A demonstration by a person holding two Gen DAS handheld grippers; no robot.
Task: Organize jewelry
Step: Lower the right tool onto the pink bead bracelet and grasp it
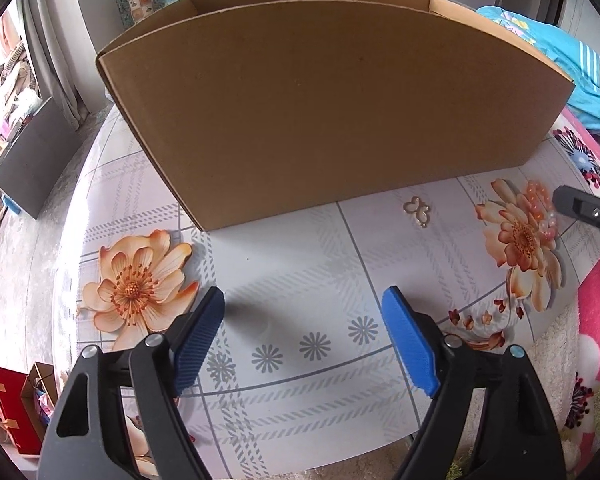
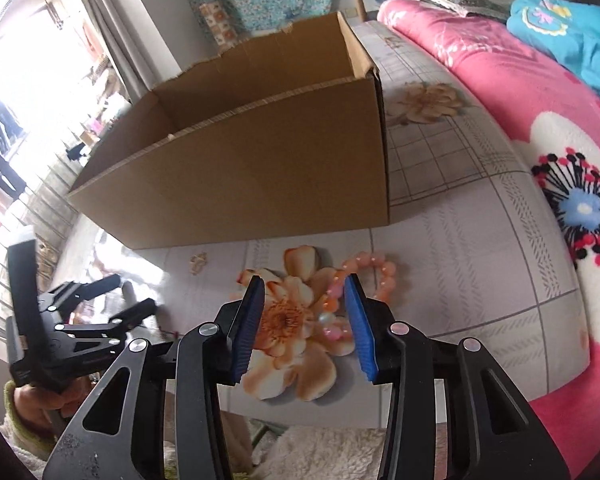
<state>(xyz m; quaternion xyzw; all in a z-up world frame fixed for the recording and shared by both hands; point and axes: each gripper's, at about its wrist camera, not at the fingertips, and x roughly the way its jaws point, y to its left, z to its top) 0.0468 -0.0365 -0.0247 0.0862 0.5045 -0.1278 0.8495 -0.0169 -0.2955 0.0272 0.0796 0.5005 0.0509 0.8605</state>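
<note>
A cardboard box (image 1: 332, 112) stood at the back of the surface (image 1: 300, 264). Before it lay a small charm (image 1: 417, 211), and to the charm's right a bead bracelet (image 2: 374, 280). A blanket (image 2: 540, 128) lay along the surface's right side.

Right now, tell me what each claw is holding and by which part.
Nothing is held. The left claw stands open over bare tablecloth. The right claw is open around the bead bracelet, its pads not pressing it.

Right claw (image 2: 304, 292) part-open over bead bracelet (image 2: 374, 276), cardboard box (image 2: 260, 168) behind
</note>
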